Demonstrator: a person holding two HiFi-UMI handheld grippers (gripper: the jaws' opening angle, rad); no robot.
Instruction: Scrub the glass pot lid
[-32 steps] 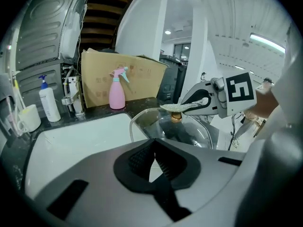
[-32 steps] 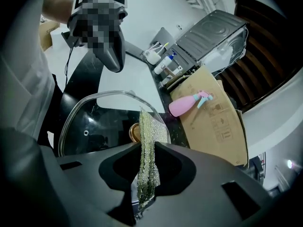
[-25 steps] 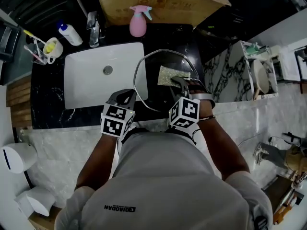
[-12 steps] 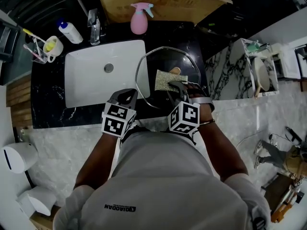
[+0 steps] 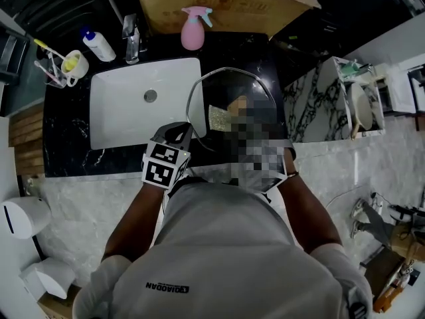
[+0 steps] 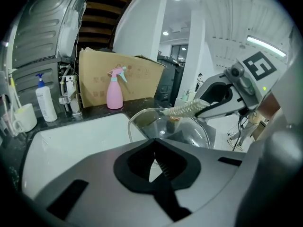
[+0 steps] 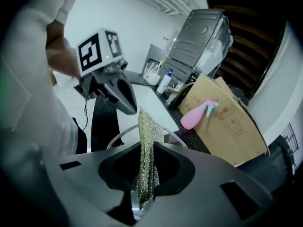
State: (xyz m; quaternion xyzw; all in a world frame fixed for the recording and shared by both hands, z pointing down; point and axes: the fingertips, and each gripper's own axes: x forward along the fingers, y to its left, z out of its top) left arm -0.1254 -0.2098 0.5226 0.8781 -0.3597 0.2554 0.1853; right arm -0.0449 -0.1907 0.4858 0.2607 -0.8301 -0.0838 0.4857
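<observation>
The glass pot lid is held tilted over the black counter, right of the sink. My left gripper is shut on the lid's near left rim. A glittery yellow-green scrub pad lies against the lid's glass. My right gripper is shut on that pad, which stands up between its jaws. In the head view a mosaic patch covers the right gripper. The left gripper view shows the right gripper pressing the pad onto the lid.
A white sink with a faucet is left of the lid. Behind stand a pink spray bottle, a cardboard box, a pump bottle and a cup of toothbrushes. A marble shelf is at the right.
The scrub pad has slid left and nearer across the lid with the right gripper. The left gripper has kept its hold on the rim.
</observation>
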